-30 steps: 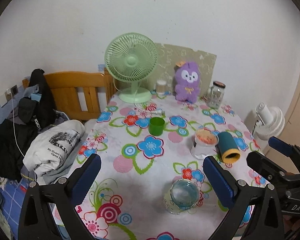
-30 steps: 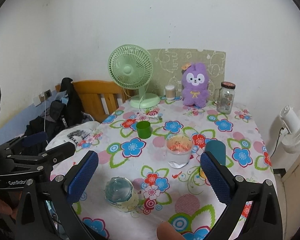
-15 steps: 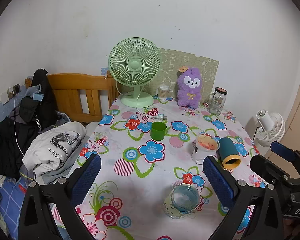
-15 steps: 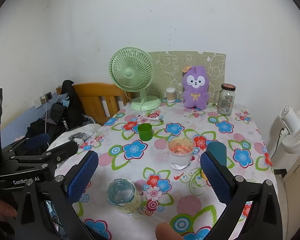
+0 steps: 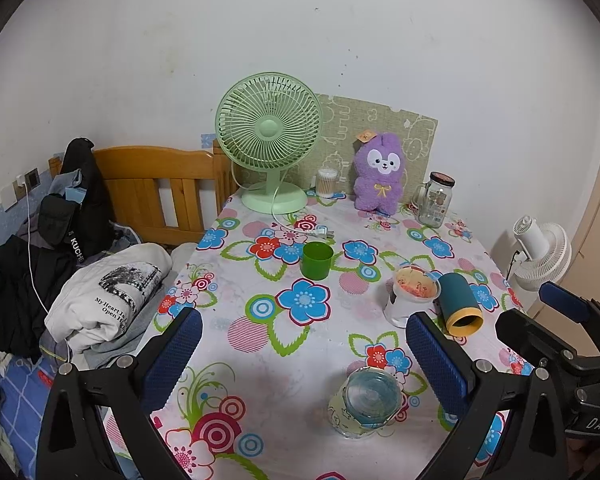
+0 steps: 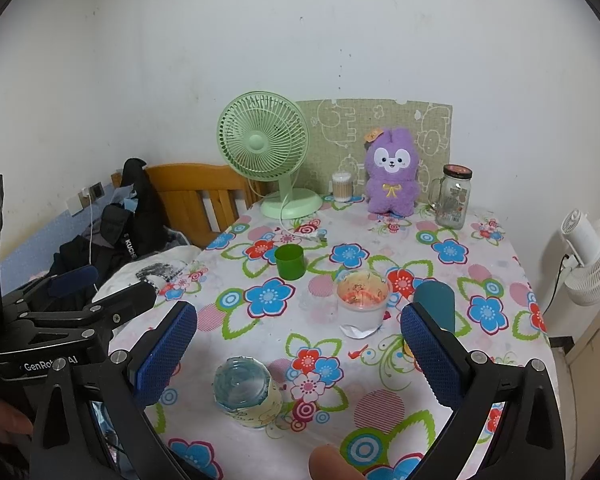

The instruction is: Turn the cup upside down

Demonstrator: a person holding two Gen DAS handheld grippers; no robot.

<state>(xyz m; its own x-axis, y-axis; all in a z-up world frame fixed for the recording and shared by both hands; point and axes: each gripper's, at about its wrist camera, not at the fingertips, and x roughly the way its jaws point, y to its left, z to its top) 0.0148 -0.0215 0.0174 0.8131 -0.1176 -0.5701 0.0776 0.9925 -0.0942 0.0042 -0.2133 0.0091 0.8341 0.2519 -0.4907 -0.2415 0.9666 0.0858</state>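
Observation:
A clear glass cup (image 5: 365, 400) stands bottom-up on the flowered tablecloth near the front edge; it also shows in the right wrist view (image 6: 246, 392). A small green cup (image 5: 317, 260) stands upright at mid-table, also in the right wrist view (image 6: 289, 262). A white cup with a pink inside (image 5: 410, 296) stands upright, and a teal cup with a yellow rim (image 5: 459, 305) lies on its side beside it. My left gripper (image 5: 300, 356) and right gripper (image 6: 298, 354) are both open and empty, held above the front of the table.
A green desk fan (image 5: 270, 136), purple plush toy (image 5: 378, 174), glass jar (image 5: 436, 200) and swab jar (image 5: 326, 183) stand along the back. Clothes (image 5: 104, 292) and a wooden bed frame (image 5: 160, 188) lie left. A white fan (image 5: 540, 248) stands right.
Both grippers have drawn back and risen slightly; the table objects sit a little farther away in both views. Nothing on the table has moved.

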